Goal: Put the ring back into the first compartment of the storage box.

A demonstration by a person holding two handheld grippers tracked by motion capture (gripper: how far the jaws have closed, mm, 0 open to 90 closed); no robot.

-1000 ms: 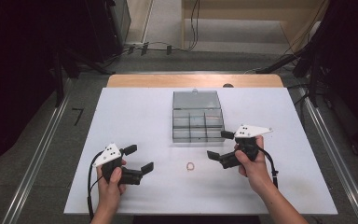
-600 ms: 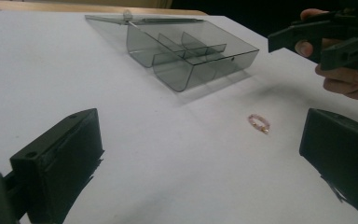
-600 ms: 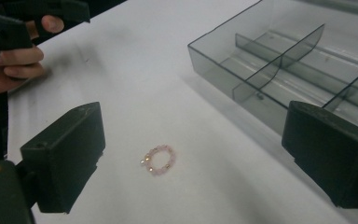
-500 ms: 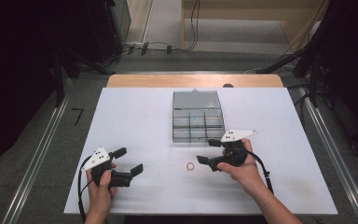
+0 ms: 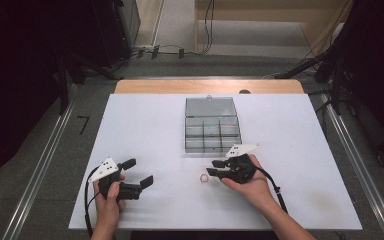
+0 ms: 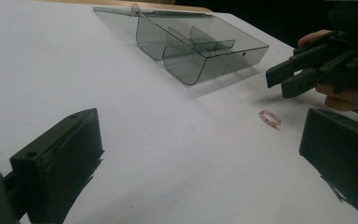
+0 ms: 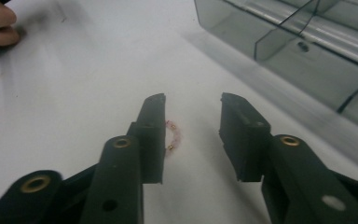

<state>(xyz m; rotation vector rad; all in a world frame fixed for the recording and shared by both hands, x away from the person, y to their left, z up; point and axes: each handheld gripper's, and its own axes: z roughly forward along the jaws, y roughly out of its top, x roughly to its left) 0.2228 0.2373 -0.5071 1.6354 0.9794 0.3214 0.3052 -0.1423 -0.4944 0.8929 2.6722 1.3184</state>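
Note:
A small pink beaded ring (image 5: pixel 203 178) lies flat on the white table (image 5: pixel 150 125), in front of a clear grey compartment box (image 5: pixel 212 131) whose lid stands open. My right gripper (image 5: pixel 213 168) hovers low just right of the ring, pointing left. In the right gripper view the ring (image 7: pixel 173 135) sits on the table beside the left jaw, partly hidden by it, and the right gripper (image 7: pixel 192 100) has just been closing, with neither pad touching the ring. My left gripper (image 5: pixel 139 171) rests wide open at the front left with nothing between its fingers. From the left gripper view I see the ring (image 6: pixel 270 119).
The box (image 6: pixel 191 46) has several empty compartments. A wooden strip (image 5: pixel 207 86) borders the table's far edge. Metal rails (image 5: pixel 347 145) run along both sides, and cables trail on the floor beyond. The front edge is close behind both hands.
My right gripper has moved left and down toward the ring, and its jaws stand narrower than before. The left hand has barely shifted.

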